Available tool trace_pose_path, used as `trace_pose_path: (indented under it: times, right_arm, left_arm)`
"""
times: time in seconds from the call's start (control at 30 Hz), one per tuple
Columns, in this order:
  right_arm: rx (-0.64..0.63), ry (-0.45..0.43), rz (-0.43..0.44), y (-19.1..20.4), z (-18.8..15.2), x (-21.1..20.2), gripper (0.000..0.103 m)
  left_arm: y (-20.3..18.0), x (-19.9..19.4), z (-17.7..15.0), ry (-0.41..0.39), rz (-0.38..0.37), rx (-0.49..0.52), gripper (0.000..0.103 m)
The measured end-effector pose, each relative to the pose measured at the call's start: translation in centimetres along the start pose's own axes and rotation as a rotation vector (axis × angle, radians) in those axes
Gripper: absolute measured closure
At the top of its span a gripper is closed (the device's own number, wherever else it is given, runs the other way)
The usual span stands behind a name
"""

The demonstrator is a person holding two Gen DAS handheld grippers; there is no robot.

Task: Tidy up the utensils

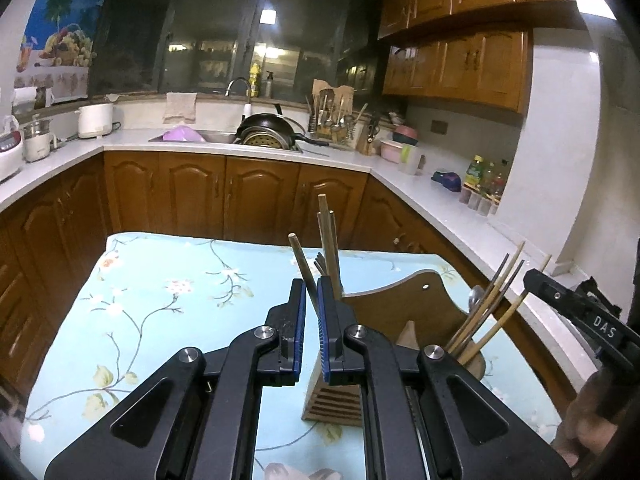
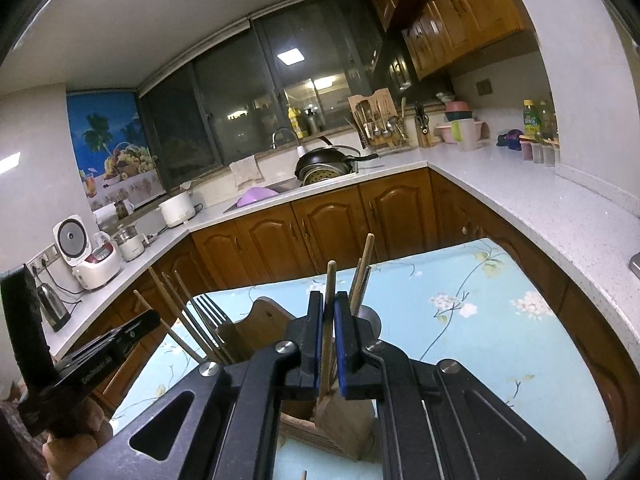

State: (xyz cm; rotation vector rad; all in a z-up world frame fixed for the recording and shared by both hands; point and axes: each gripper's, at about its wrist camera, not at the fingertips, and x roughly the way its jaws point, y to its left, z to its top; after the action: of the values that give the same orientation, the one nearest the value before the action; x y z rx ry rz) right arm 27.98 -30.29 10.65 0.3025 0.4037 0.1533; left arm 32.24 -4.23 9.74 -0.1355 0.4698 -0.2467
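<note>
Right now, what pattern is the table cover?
Light blue with floral branches; the table cover shows best in the left wrist view.

Each black gripper has blue pads and silver screws.

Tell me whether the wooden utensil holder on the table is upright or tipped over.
Upright. The wooden utensil holder stands on its base on the floral tablecloth, and chopsticks stick up out of its top.

Left hand-held gripper clamped on wooden stick above holder.
</note>
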Motion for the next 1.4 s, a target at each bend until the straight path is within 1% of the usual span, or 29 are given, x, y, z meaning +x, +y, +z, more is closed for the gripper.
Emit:
trace_pose_path:
  times: [0.4, 0.53, 0.67, 0.73, 0.77, 0.8, 0.83, 0.87, 0.9, 0.93, 0.97, 1.03, 1.1, 1.17, 1.2, 1.27, 1.37, 1.4]
  right_arm:
    - [0.0, 0.002, -0.003, 0.0, -0.1, 0.0, 0.098]
    - [0.0, 0.005, -0.004, 0.1, -0.1, 0.0, 0.097]
    - [0.006, 0.007, -0.002, 0.1, -0.4, 0.0, 0.091]
    - [0.009, 0.014, -0.002, 0.0, -0.8, -0.2, 0.09]
    - [0.009, 0.016, -0.002, 0.1, -1.1, -0.2, 0.088]
    - [0.01, 0.018, -0.003, 0.0, -1.3, -0.3, 0.087]
    - [0.015, 0.017, -0.005, -0.1, -1.5, -0.6, 0.082]
    - [0.019, 0.015, -0.005, -0.2, -1.6, -0.7, 0.072]
    - [0.028, 0.009, 0.0, -0.3, -1.8, -1.1, 0.065]
    - [0.036, -0.001, 0.003, -0.4, -1.9, -1.5, 0.05]
    - [0.04, -0.008, -0.001, -0.5, -1.8, -1.7, 0.038]
    - [0.037, -0.029, -0.012, -0.6, -2.2, -2.7, 0.031]
    - [0.043, -0.028, -0.006, -0.7, -2.6, -3.4, 0.03]
    - [0.049, -0.025, 0.0, -0.8, -3.2, -4.1, 0.026]
    - [0.047, -0.024, -0.004, -0.8, -3.6, -4.5, 0.025]
    - [0.037, -0.022, -0.011, -0.7, -4.4, -5.4, 0.019]
    - [0.031, -0.025, 0.0, -0.6, -6.2, -7.1, 0.013]
    - [0.028, -0.024, -0.001, -0.5, -6.4, -7.4, 0.012]
  left_arm:
    - [-0.1, 0.0, 0.2, 0.016, -0.001, 0.003, 0.097]
    - [-0.1, 0.3, -0.1, 0.053, -0.013, 0.0, 0.098]
    - [-0.3, 0.1, -0.5, 0.064, -0.02, -0.003, 0.096]
    - [-0.3, -0.1, -0.4, 0.066, -0.019, -0.001, 0.091]
    - [-0.3, -0.3, -0.4, 0.065, -0.019, -0.003, 0.082]
    - [-0.3, -0.4, -0.4, 0.062, -0.017, -0.005, 0.069]
    - [-0.3, -0.8, -0.4, 0.051, -0.009, -0.009, 0.064]
    - [-0.3, -1.0, -0.4, 0.046, -0.006, -0.011, 0.058]
    - [-0.2, -1.4, -0.5, 0.042, -0.002, -0.014, 0.056]
    - [-0.2, -1.7, -0.5, 0.042, -0.003, -0.016, 0.056]
    - [-0.2, -2.0, -0.7, 0.044, -0.004, -0.018, 0.055]
    - [-0.1, -2.6, -1.2, 0.048, 0.005, -0.023, 0.047]
    - [0.2, -3.4, -1.8, 0.046, 0.026, -0.042, 0.024]
    - [0.6, -4.5, -2.6, 0.041, 0.039, -0.069, 0.016]
    - [0.6, -5.1, -3.0, 0.04, 0.036, -0.078, 0.012]
    - [0.8, -6.2, -3.9, 0.042, 0.04, -0.086, 0.009]
    - [0.9, -7.9, -5.5, 0.044, 0.047, -0.085, 0.008]
    - [0.9, -8.7, -6.3, 0.046, 0.051, -0.088, 0.008]
